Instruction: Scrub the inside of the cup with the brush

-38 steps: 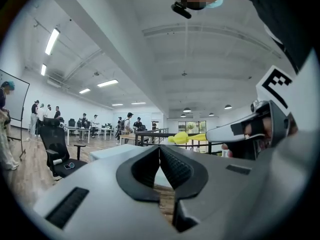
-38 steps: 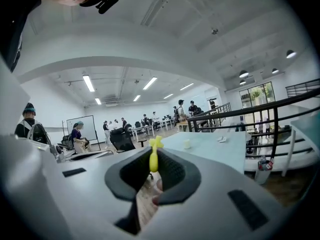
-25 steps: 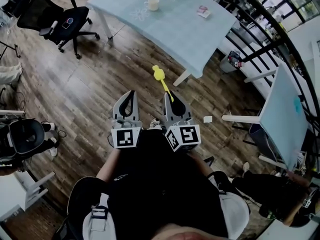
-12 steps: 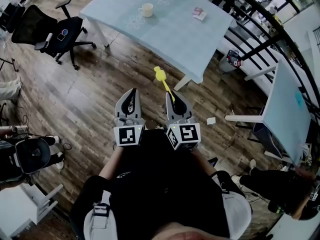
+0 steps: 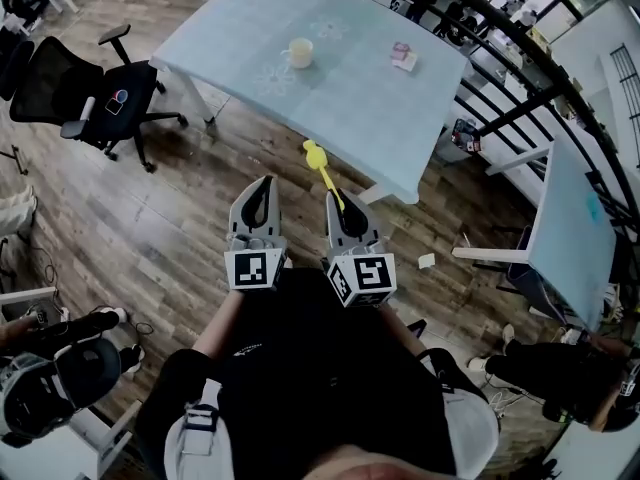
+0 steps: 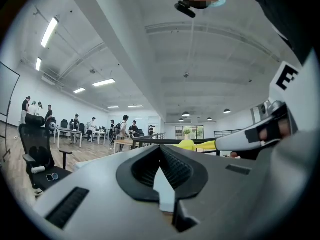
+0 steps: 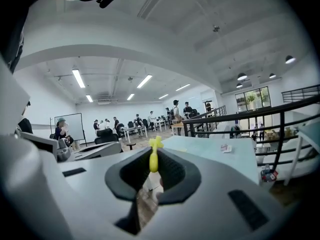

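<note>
Position: the person stands on the dark wooden plank floor (image 5: 150,208), short of the pale blue rectangular table (image 5: 350,108). Both tools are held side by side in front of the torso.

Left gripper (image 5: 262,186): jaws pressed together, nothing between them.

Right gripper (image 5: 338,200): jaws pinching the handle of the small yellow plastic brush (image 5: 318,158). The brush head points forward toward the table (in the head view it overlaps the near edge; its height above the edge cannot be judged).

The cream-coloured handled cup (image 5: 299,52) stands upright on the tabletop, well apart from the brush and both grippers. A small pink-and-white item (image 5: 404,56) lies on the same table, to the cup's right. A black swivel office chair (image 5: 90,93) stands left of the table.
</note>
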### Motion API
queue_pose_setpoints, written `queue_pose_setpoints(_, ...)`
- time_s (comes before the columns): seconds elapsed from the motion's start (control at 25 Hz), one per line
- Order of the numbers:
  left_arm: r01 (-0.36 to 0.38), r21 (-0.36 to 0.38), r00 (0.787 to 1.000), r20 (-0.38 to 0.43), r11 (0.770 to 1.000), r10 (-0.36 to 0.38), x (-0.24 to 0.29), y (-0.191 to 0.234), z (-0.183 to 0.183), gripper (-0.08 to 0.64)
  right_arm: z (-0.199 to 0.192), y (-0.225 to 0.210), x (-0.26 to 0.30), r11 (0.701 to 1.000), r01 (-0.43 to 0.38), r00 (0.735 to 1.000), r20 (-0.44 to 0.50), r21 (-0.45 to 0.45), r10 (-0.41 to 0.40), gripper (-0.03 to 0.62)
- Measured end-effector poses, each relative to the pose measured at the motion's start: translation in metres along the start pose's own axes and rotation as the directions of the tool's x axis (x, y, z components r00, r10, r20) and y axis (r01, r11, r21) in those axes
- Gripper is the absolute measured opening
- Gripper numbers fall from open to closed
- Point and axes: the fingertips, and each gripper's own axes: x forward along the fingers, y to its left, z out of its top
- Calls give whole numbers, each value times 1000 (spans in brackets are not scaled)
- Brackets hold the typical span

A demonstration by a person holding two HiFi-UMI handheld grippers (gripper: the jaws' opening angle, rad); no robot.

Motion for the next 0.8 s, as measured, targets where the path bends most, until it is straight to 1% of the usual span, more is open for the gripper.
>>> queue_pose_setpoints(0.08, 20, -6, 1000, 12, 1000, -20, 15, 21, 3, 12, 2, 8, 20, 1000, 20, 1000, -2, -4, -20, 40)
queue_pose_setpoints(0.16, 52, 6, 998, 26, 999, -52, 27, 38, 6, 12, 0, 13, 41, 999, 52, 999, -8, 2, -52, 39)
queue_pose_setpoints(0.32, 112, 2, 994, 10, 994, -112, 45, 66, 2, 12, -1, 21, 74, 993, 113, 994, -8, 22, -113, 40)
queue_pose_setpoints(0.52, 124, -26, 992, 1, 992, -124, 60, 97, -5, 12, -3, 36, 104, 993, 121, 992, -34, -1, -121, 39)
queue_pose_setpoints(0.68, 155, -40, 988, -11, 987, -155, 67, 106, -14, 12, -3, 38, 122, 992, 129, 990, -51, -10, -130, 40)
queue_pose_setpoints(0.8, 164, -44, 986, -17, 986, -164, 78, 111, -19, 12, -5, 34, 134, 991, 135, 989, -65, -11, -135, 40)
